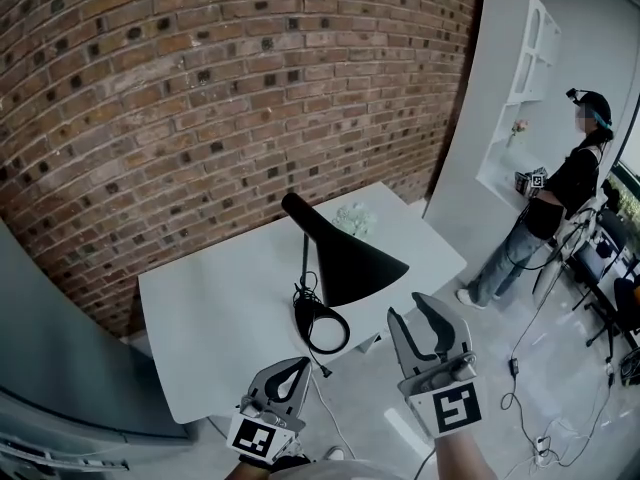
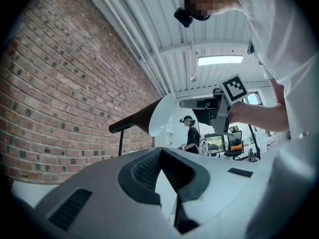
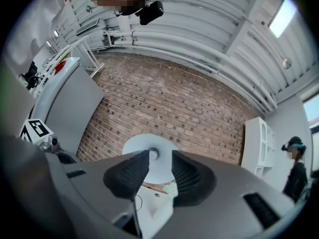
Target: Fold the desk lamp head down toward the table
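Note:
A black desk lamp stands on the white table [image 1: 200,308]. Its cone shade [image 1: 350,263] hangs over the table's near edge with the mouth turned toward me, and its ring base [image 1: 320,328] lies below it. My right gripper [image 1: 408,308] is open just right of the shade, apart from it, with nothing between its fingers. In the right gripper view the shade's white inside [image 3: 137,144] and bulb show beyond the right gripper [image 3: 160,156]. My left gripper [image 1: 299,365] is shut and empty, below the base. From the left gripper [image 2: 160,152] I see the shade [image 2: 149,116] side-on.
A brick wall [image 1: 200,88] backs the table. A pale crumpled item [image 1: 355,218] lies at the table's far corner. A person [image 1: 560,198] stands at the right by a white shelf unit [image 1: 520,58]. Cables [image 1: 530,408] trail on the floor.

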`<state>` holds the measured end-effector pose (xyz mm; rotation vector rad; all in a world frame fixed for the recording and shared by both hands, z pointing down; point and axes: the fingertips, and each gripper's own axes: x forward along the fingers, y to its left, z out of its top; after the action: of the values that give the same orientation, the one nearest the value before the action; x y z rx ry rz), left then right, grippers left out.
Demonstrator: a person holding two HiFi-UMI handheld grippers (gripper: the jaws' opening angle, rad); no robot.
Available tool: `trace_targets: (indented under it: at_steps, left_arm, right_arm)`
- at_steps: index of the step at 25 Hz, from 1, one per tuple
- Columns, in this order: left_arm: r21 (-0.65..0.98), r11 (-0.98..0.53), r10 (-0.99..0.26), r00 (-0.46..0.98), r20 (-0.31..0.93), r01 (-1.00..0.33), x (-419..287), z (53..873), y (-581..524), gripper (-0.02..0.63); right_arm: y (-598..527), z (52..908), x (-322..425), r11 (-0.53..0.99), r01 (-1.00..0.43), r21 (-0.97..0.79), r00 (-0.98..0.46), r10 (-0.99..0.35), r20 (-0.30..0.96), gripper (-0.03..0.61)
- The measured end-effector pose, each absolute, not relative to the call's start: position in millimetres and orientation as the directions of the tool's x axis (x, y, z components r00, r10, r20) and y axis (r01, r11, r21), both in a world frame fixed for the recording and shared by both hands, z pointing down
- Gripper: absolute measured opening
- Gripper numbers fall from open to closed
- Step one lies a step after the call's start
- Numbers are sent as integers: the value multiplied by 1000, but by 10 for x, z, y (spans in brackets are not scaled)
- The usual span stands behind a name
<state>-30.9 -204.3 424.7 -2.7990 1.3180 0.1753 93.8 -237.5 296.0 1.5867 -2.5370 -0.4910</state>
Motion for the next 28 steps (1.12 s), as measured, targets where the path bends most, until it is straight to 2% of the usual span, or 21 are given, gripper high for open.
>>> trace_targets:
  at_steps: [15, 28]
  left_arm:
    - [14, -639, -763, 631, -138, -769, -389, 4215, -2288, 8]
    - [26, -649, -758, 642, -116, -761, -431, 4235, -2377, 8]
  right_arm:
    - [-2696, 2827, 863, 354, -828, 435, -427, -901, -80, 241]
    - [-2708, 3069, 749, 386, -809, 443, -447, -894, -38, 242]
